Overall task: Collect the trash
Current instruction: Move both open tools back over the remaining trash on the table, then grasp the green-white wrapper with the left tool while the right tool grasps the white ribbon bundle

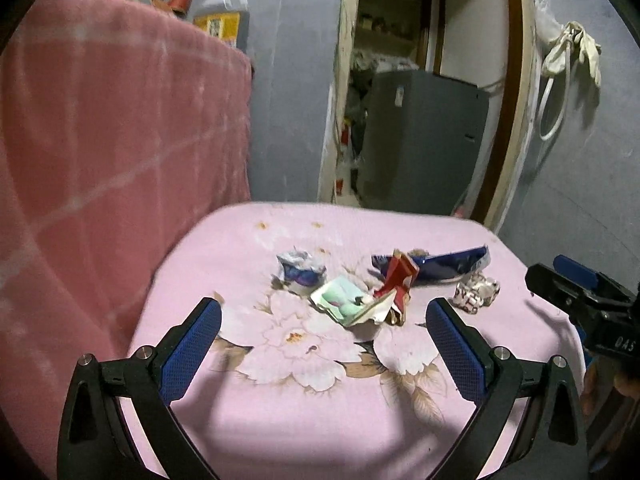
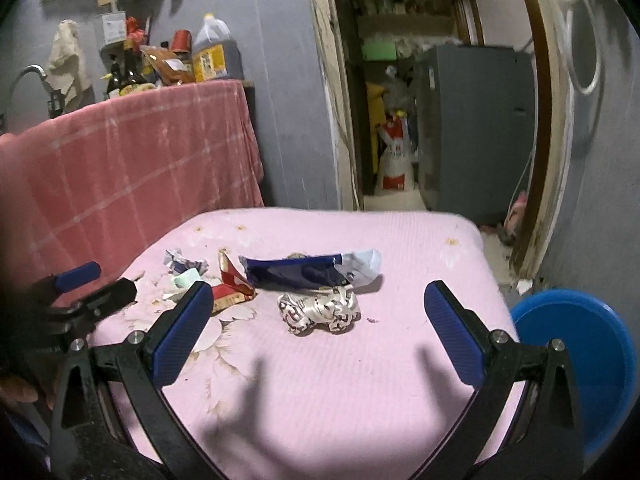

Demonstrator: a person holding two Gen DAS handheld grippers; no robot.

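Several pieces of trash lie on a pink flowered cloth [image 1: 320, 400] [image 2: 320, 400]. A crumpled white-and-blue wrapper [image 1: 300, 270] [image 2: 184, 262], a green-and-white packet [image 1: 340, 300] [image 2: 186, 280], a red wrapper [image 1: 398, 280] [image 2: 232, 286], a long dark blue wrapper [image 1: 440, 264] [image 2: 304, 272] and a crumpled silver wrapper [image 1: 476, 292] [image 2: 320, 310]. My left gripper [image 1: 322, 316] is open and empty, just short of the green packet. My right gripper [image 2: 318, 300] is open and empty, with the silver wrapper between its fingertips' line. Each gripper shows at the edge of the other's view [image 1: 580, 292] [image 2: 80, 300].
A blue round bin [image 2: 576, 360] stands to the right of the table. A pink checked cloth [image 1: 120, 140] [image 2: 140, 160] covers a higher counter on the left, with an oil jug [image 2: 214, 54] and bottles on it. A doorway with a grey fridge [image 1: 424, 140] lies behind.
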